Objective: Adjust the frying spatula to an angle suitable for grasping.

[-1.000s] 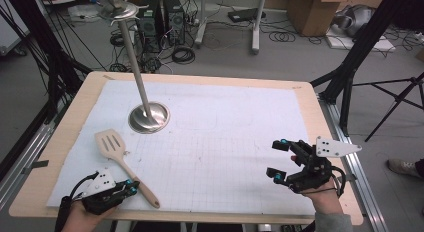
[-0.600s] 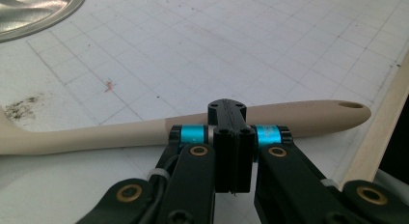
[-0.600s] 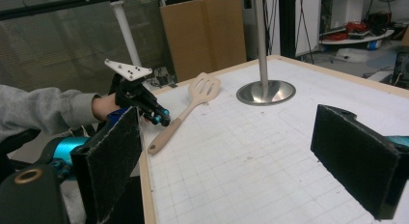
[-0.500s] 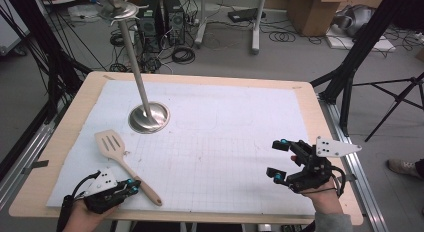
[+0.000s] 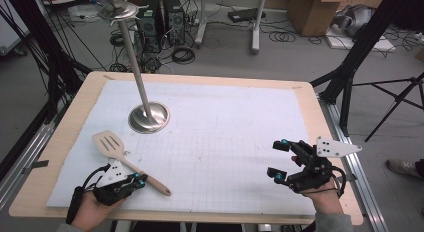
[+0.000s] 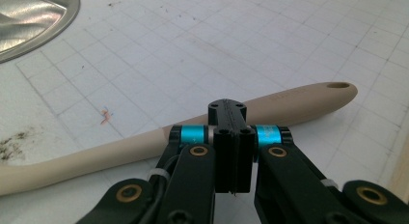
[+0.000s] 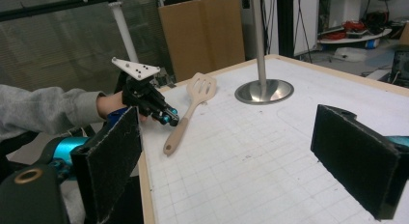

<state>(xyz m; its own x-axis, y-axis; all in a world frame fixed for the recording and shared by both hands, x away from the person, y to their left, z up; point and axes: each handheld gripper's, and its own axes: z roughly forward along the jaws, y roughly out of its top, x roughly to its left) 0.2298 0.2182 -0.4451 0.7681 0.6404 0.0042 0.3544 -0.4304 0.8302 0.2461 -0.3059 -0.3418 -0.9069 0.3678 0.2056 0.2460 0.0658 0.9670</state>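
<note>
A beige slotted spatula [image 5: 125, 158] lies flat on the white grid mat at the front left, handle pointing to the front right. My left gripper [image 5: 141, 180] rests low on the mat with its jaws shut on each other, tips right at the near side of the handle. In the left gripper view the shut tips [image 6: 227, 108] stand just in front of the handle [image 6: 299, 98], with nothing between the pads. My right gripper [image 5: 278, 158] sits at the front right, wide open and empty. In the right gripper view its pads [image 7: 113, 161] frame the mat, with the spatula [image 7: 190, 108] and left gripper [image 7: 169, 119] beyond.
A metal stand with a round base [image 5: 149, 117] and a tall leaning pole [image 5: 132, 52] rises behind the spatula. The wooden table edge [image 5: 30, 202] runs close to both hands. Cables, boxes and tripod legs fill the floor beyond the table.
My left gripper has edged slightly right, toward the spatula handle. The right gripper and the spatula have stayed put.
</note>
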